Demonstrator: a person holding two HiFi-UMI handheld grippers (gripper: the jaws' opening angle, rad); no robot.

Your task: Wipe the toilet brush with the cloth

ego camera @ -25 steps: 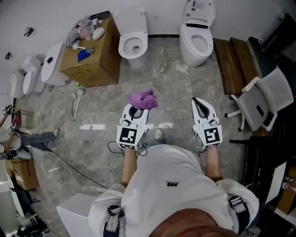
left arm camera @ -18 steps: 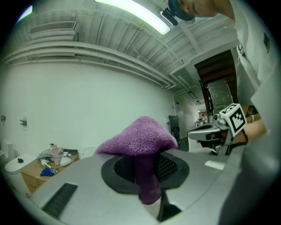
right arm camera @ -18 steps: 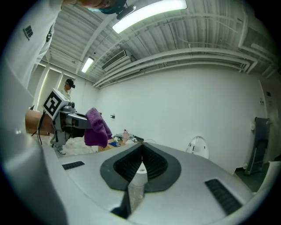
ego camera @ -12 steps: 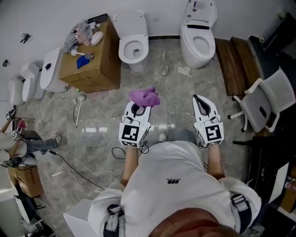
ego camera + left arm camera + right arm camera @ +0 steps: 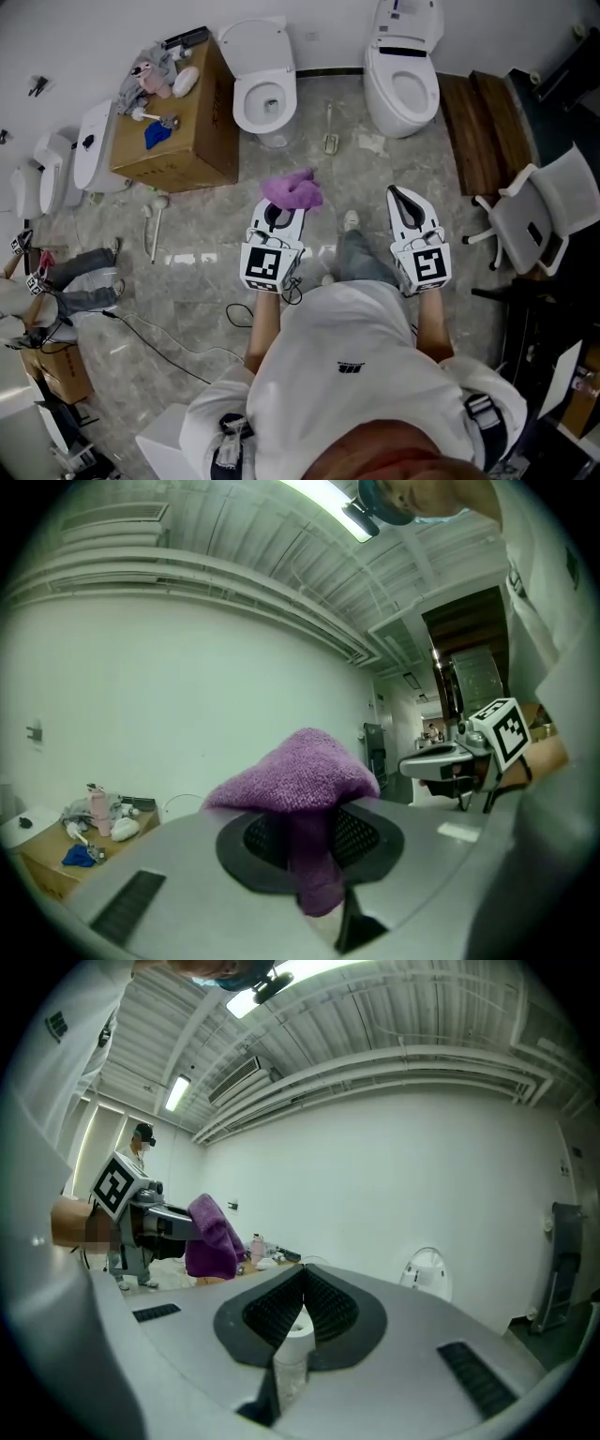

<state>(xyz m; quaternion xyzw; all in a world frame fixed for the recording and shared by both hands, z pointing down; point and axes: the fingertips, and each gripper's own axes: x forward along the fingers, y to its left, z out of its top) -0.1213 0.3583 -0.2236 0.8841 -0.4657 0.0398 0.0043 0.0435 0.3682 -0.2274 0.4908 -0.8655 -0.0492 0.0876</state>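
The person has stepped forward over the last second, so the brush (image 5: 153, 220), lying on the floor (image 5: 187, 291) by the box (image 5: 178, 141), is nearer but untouched; I judge wiping hasn't begun. The left gripper (image 5: 277, 216) pinches the purple cloth (image 5: 292, 190), and the right gripper (image 5: 401, 197) is pressed together, empty. Ahead, two toilets (image 5: 262, 89) stand on glossy marble against a white wall, with a chair (image 5: 548, 211) at the right.

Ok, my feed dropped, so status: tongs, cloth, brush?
Left tongs shut on purple cloth. Right tongs shut, empty. Likely brush on floor beside cardboard box, untouched. Only floor between it and tongs.
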